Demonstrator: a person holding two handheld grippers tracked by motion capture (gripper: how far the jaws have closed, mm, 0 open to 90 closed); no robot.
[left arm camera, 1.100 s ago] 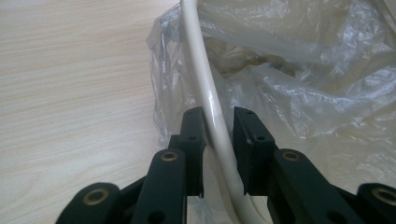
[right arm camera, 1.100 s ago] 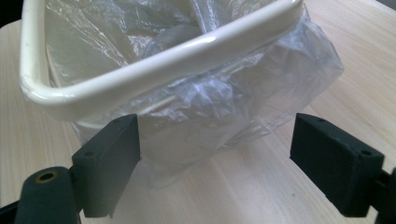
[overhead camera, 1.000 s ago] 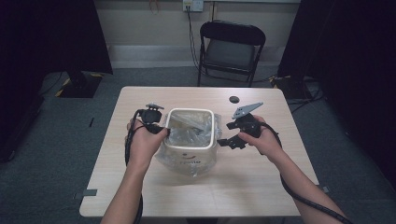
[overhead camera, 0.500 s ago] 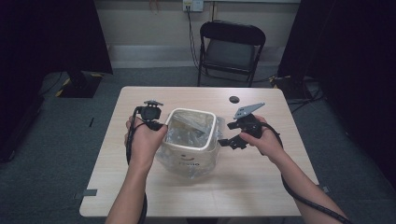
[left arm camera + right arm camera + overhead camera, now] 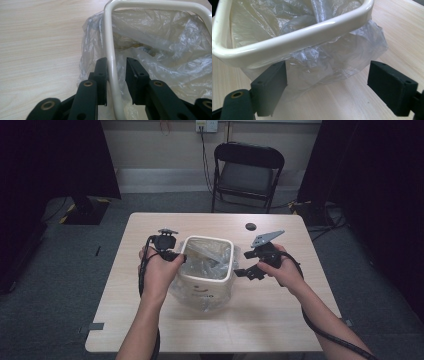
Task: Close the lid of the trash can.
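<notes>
A cream bin (image 5: 199, 287) lined with a clear plastic bag (image 5: 212, 261) stands mid-table. My left gripper (image 5: 181, 257) sits at its left rim. In the left gripper view the bin's rim (image 5: 110, 42) runs between my left gripper's (image 5: 117, 61) jaws. They have just been opening: one jaw lies against the rim, the other stands off it. My right gripper (image 5: 245, 265) is open at the bin's right side. In the right gripper view, the right gripper (image 5: 328, 68) has its jaws wide apart under the rim (image 5: 294, 37), with the bag's overhang (image 5: 337, 60) between them, untouched.
The wooden table (image 5: 150, 320) carries a small black round object (image 5: 250, 226) at the back right. A black folding chair (image 5: 248, 170) stands behind the table. Cables trail from both grippers along the person's forearms.
</notes>
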